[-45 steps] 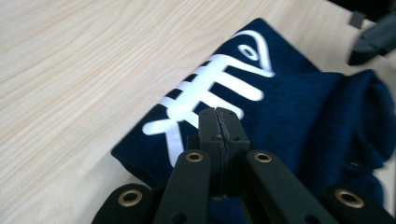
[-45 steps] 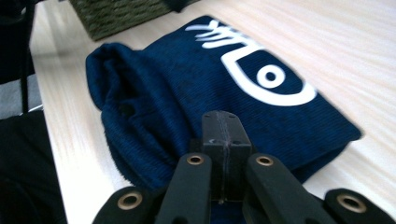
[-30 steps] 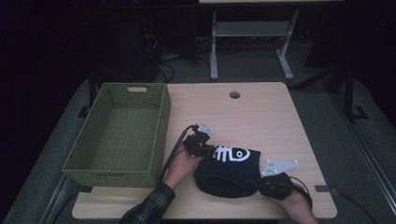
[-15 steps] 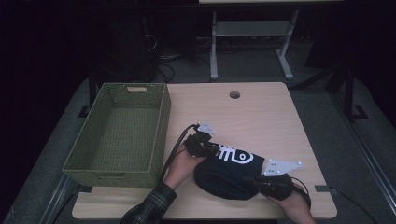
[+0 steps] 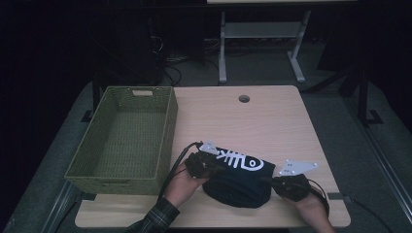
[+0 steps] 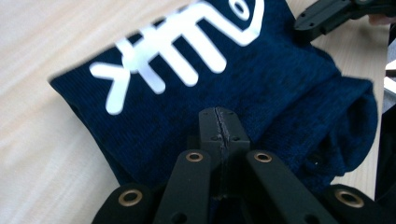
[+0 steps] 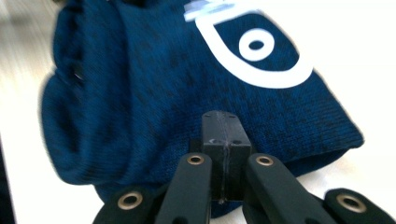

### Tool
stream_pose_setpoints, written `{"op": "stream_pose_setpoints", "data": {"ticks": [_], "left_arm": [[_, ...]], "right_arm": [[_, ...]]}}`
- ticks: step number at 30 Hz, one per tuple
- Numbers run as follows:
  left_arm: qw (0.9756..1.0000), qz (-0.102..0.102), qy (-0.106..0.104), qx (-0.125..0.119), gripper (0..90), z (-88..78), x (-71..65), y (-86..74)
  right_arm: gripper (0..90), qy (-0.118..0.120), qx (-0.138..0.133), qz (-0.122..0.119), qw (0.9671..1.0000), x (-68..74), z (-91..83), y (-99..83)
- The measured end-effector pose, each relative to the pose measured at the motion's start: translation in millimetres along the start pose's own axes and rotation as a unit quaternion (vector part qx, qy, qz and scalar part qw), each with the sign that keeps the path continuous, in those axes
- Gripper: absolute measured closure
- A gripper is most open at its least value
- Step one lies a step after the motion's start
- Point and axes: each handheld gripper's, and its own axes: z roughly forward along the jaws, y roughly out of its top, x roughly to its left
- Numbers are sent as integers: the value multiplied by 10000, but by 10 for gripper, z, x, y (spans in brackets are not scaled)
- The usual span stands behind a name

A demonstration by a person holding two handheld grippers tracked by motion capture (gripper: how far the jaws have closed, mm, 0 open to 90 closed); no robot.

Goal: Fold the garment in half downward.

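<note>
Both jaws closed — L gripper [image 6: 218, 122] and R gripper [image 7: 222, 128] over folded sweater [image 5: 238, 178], probably pinching fabric. Lift evenly, level — toward basket [image 5: 167, 127].

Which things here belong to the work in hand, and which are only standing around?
In the job:
- dark blue garment with white fish-bone print
- left gripper, jaws shut, at its left end
- right gripper, jaws shut, at its right end
- green woven basket, probably where it goes

Just there:
- white stand behind the table
- floor cables
</note>
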Motion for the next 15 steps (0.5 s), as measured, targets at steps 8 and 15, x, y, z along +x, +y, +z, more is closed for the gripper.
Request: {"op": "stream_pose_setpoints", "data": {"ticks": [8,15], "left_arm": [[9988,161,293,354,899,140,37,-21],[9987,94,340,360,899,128,84,-36]], "right_arm": [[896,177,316,2,9993,84,138,-26],[896,331,338,-129,9988,176,172,-26]]}}
